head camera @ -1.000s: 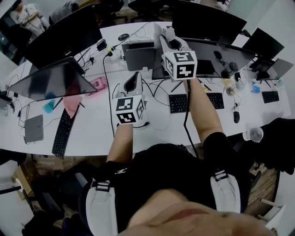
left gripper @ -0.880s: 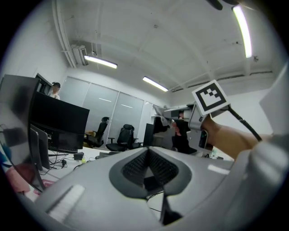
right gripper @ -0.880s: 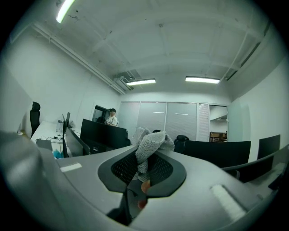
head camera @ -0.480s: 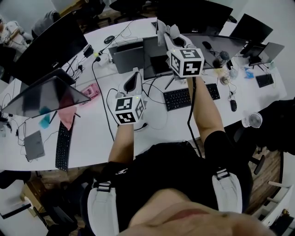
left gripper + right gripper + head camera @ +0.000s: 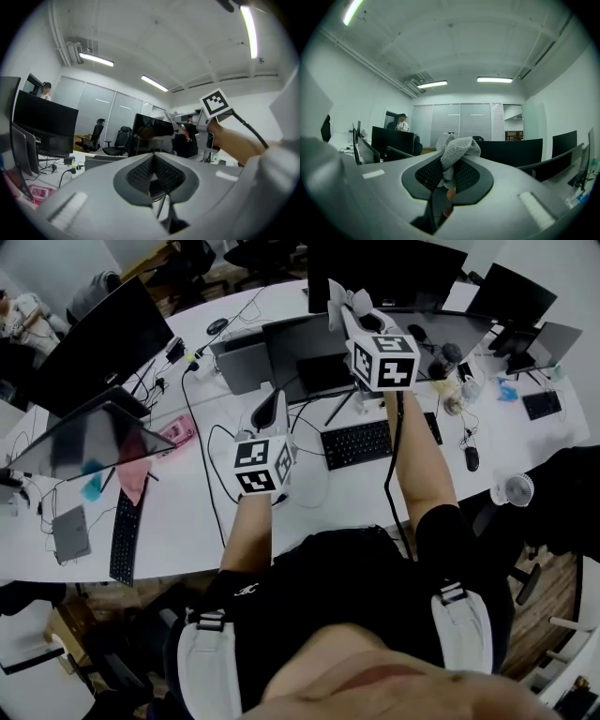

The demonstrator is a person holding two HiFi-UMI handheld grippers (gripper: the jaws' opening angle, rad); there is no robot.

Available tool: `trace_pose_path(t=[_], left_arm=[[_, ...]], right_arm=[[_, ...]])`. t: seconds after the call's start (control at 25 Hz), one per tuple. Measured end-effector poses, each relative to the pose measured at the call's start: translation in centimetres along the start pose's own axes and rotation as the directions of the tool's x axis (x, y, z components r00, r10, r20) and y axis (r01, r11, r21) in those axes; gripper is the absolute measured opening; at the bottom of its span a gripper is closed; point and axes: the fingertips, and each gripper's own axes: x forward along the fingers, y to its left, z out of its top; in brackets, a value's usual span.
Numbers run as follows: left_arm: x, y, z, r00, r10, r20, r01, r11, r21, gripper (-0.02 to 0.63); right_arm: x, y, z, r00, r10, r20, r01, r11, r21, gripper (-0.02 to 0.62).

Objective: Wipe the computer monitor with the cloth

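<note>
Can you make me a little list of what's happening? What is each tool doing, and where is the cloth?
right tool: shut on the grey cloth
left tool: shut, nothing in it, low over the desk
monitor: dark screen, straight ahead
cloth place: up by the monitor's top edge; touching or not, cannot tell
keyboard: on the desk, below the monitor

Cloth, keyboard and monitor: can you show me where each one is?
cloth point(image 5: 458, 149): right gripper view, the bunched grey part sticking up above the jaws.
keyboard point(image 5: 361, 443): head view, its middle keys.
monitor point(image 5: 300, 352): head view, its dark screen.
</note>
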Motion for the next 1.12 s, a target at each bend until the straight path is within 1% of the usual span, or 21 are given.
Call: trace_pose_path(t=[0.24, 0.56, 0.84, 1.12], left_arm=[[2.6, -4.8, 0.1, 0.999, 0.037, 0.005, -0.037, 0.999, 0.025, 0.054], [5.9, -11.8, -0.9, 0.997, 0.079, 0.0, -0.079, 0.996, 0.045, 0.054], [8.6, -17.2, -1.7, 0.996, 0.086, -0.006, -0.085, 0.994, 0.069, 0.054], [11.4, -22.1, -3.3, 0.997, 0.072, -0.013, -0.071, 0.994, 0.085, 0.054]], right_arm=[[-1.1, -5.4, -0.6, 1.0, 0.024, 0.002, -0.024, 1.0, 0.009, 0.037], [-3.1, -13.5, -1.4, 0.999, 0.042, 0.002, -0.042, 0.999, 0.0, 0.037], [-5.2, -21.7, -2.1, 1.0, -0.002, 0.013, 0.002, 1.0, 0.01, 0.037], [-6.7, -29.4, -2.8, 0.999, -0.046, -0.009, 0.045, 0.999, -0.016, 0.038]])
